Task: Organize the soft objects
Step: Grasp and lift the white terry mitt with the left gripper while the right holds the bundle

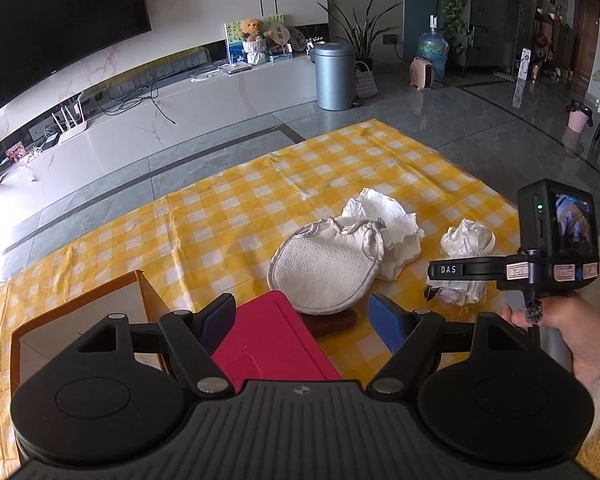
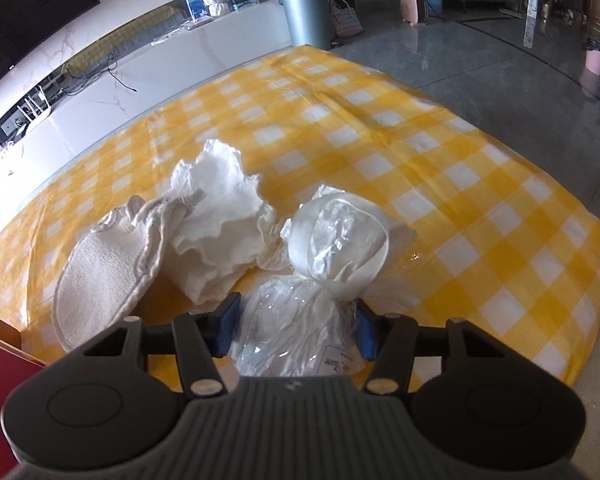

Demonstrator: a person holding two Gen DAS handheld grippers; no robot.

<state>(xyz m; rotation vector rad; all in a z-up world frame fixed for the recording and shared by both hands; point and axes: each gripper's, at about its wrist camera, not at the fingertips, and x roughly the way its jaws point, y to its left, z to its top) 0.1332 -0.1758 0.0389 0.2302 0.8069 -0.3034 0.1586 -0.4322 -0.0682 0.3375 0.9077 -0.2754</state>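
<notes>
The right gripper has its blue pads against a crinkly clear-plastic bundle banded with white ribbon, its long axis running away toward the far edge of the yellow checked tablecloth. Beside it lie ruffled white paper and a rounded terry mitt. The left gripper hangs spread wide above a red box lid.

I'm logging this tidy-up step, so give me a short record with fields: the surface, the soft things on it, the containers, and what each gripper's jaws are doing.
surface: yellow checked cloth
soft items: round white mitt; crumpled white cloth; plastic-wrapped bundle
containers: cardboard box, red lid
left gripper: jaws open, empty, over the red lid
right gripper: jaws either side of the plastic-wrapped bundle, firm grip not clear
</notes>
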